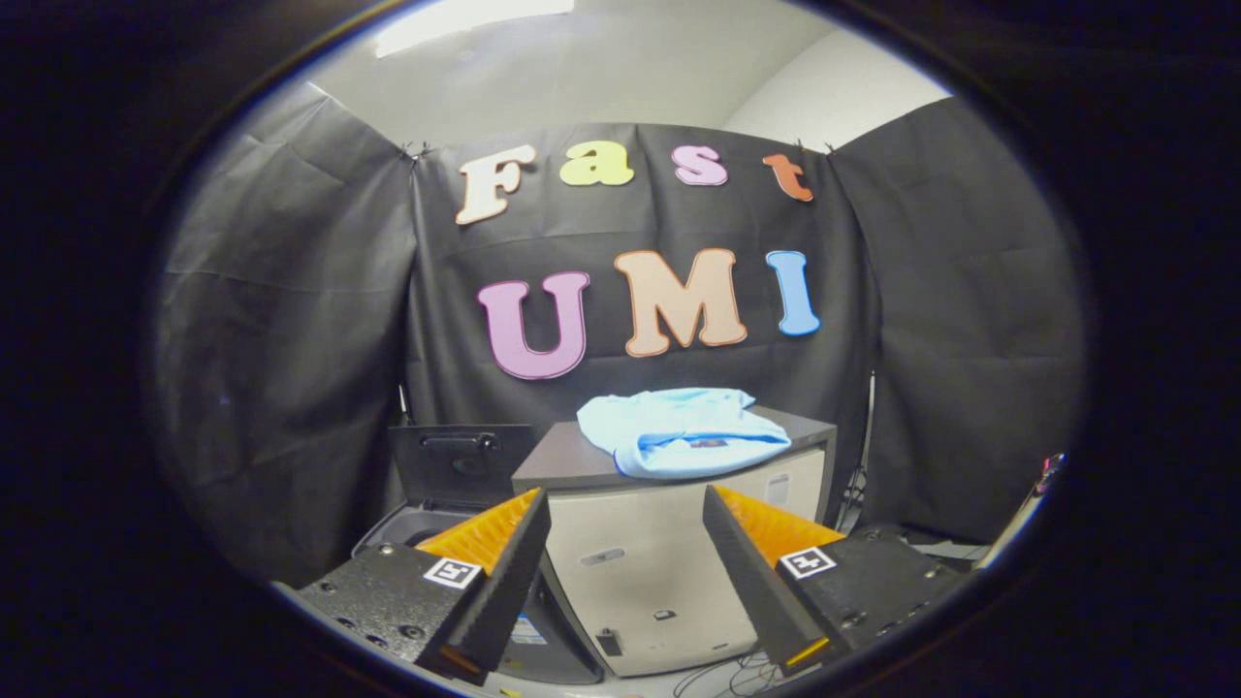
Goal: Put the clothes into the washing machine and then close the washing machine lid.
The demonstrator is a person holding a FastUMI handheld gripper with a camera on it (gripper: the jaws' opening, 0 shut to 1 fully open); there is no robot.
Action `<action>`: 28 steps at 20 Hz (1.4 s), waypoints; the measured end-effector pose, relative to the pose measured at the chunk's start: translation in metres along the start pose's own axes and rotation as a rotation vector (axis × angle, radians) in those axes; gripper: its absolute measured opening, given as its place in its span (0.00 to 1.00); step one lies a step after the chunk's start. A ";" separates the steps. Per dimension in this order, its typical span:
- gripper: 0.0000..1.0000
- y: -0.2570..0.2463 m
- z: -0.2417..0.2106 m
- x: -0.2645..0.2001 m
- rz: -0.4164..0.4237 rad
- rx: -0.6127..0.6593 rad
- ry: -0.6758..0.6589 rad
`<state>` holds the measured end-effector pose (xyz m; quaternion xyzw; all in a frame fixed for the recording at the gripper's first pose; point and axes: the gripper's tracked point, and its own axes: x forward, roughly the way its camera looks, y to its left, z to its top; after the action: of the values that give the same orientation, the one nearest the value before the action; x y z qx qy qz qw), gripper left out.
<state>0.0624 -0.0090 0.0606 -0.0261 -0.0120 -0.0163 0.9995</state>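
A light blue garment (pixel 682 430) lies bunched on the dark top of a beige cabinet (pixel 640 572), beyond my fingers. To the cabinet's left stands the washing machine (pixel 412 528), its dark lid (pixel 461 463) raised upright behind the opening. My gripper (pixel 625 523) is open, its fingers spread wide with nothing between them, pointing at the cabinet's front. The inside of the washing machine is mostly hidden behind my left finger (pixel 490 543).
Black cloth walls close the booth behind and on both sides. Cables (pixel 722 674) lie on the floor below the cabinet. A pale strip with small coloured items (pixel 1047 475) shows at the far right.
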 end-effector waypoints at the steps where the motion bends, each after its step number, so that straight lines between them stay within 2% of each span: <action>1: 0.96 -0.002 0.003 0.006 -0.008 0.001 0.004; 5: 0.96 -0.005 0.027 0.035 -0.012 0.029 0.007; 8: 0.96 -0.011 0.037 0.070 -0.009 -0.012 0.045; 11: 0.96 -0.029 0.044 0.114 -0.048 -0.047 0.072; 16: 0.97 -0.036 0.027 0.191 -0.004 -0.068 0.263; 19: 0.98 -0.041 0.022 0.230 0.003 -0.002 0.333; 21: 0.97 -0.043 0.004 0.252 0.001 0.044 0.432; 26: 0.98 -0.056 -0.025 0.293 -0.086 0.055 0.580; 28: 0.98 -0.069 -0.038 0.302 -0.127 -0.008 0.636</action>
<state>0.3625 -0.0893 0.0332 -0.0229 0.2991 -0.0859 0.9501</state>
